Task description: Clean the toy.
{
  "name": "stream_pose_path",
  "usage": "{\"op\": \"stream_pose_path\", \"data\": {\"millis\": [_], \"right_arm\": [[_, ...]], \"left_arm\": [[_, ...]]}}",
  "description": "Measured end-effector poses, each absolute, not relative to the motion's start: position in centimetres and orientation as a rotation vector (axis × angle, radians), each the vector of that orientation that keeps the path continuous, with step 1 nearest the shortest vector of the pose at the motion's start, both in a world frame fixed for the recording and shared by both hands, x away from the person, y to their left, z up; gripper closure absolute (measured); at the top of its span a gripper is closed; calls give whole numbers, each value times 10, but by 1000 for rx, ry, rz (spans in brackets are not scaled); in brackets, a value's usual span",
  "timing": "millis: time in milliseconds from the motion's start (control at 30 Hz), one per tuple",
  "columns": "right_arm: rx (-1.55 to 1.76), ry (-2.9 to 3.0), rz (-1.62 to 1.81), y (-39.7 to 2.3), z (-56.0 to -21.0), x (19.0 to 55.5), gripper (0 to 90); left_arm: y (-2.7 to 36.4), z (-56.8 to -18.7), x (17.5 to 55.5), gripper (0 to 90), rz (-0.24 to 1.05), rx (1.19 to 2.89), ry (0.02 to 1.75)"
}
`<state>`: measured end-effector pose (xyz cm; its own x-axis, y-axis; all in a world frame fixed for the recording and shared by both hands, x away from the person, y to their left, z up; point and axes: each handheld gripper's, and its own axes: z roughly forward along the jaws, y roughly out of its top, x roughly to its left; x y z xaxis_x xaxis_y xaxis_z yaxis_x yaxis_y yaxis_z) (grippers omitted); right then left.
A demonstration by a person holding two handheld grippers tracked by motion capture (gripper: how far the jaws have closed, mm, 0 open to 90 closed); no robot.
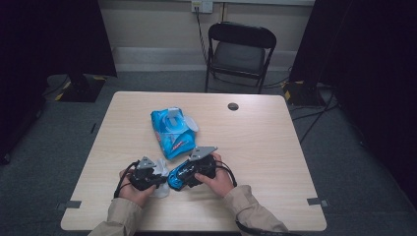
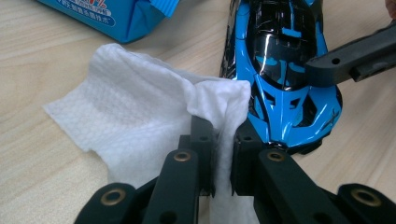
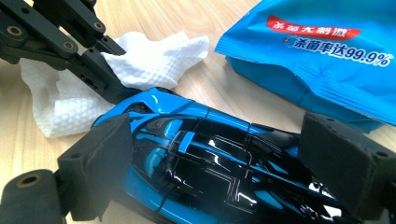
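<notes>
High view: a pale wood-grain bench (image 1: 275,147) carries, near its centre, a blue plastic pack of wet wipes (image 1: 170,129) with its flap lifted; its print is too small to read here. At 6 o'clock from the pack, close to the bench's near edge, lies a glossy blue-and-black toy car (image 1: 178,178), largely covered by the right hand-held gripper (image 1: 196,169) and the person's right hand (image 1: 220,179). At 9 o'clock from the car, the left hand-held gripper (image 1: 153,176) hides most of a white embossed wet wipe (image 1: 161,189).

Left gripper view: the left hand-held gripper (image 2: 223,140) is clamped on a raised fold of the wipe (image 2: 135,116), its pads together on the cloth, just beside the car's nose (image 2: 280,74). The wipe's lower edge is hidden behind the jaws; the pack (image 2: 112,14) is cut off at 12 o'clock, its lettering illegible.

Right gripper view: the right hand-held gripper (image 3: 224,161) is clamped across the car's body (image 3: 210,158), one foam pad on each flank; the car's tail is cut off at 5 o'clock. The pack (image 3: 322,51), at 1 o'clock, bears Chinese characters on a red band and white print ending "99.9%". The wipe (image 3: 154,60) lies at 11 o'clock.
</notes>
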<state>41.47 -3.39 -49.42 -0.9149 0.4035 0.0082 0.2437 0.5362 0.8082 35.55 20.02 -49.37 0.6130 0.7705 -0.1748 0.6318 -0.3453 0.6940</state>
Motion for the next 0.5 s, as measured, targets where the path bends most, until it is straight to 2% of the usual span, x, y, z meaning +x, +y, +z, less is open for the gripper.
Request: {"op": "stream_pose_path", "data": {"millis": [500], "right_arm": [[555,2590,1323,-34,-494,414,97]], "left_arm": [[195,-490,340,826,191,2126,1079]]}}
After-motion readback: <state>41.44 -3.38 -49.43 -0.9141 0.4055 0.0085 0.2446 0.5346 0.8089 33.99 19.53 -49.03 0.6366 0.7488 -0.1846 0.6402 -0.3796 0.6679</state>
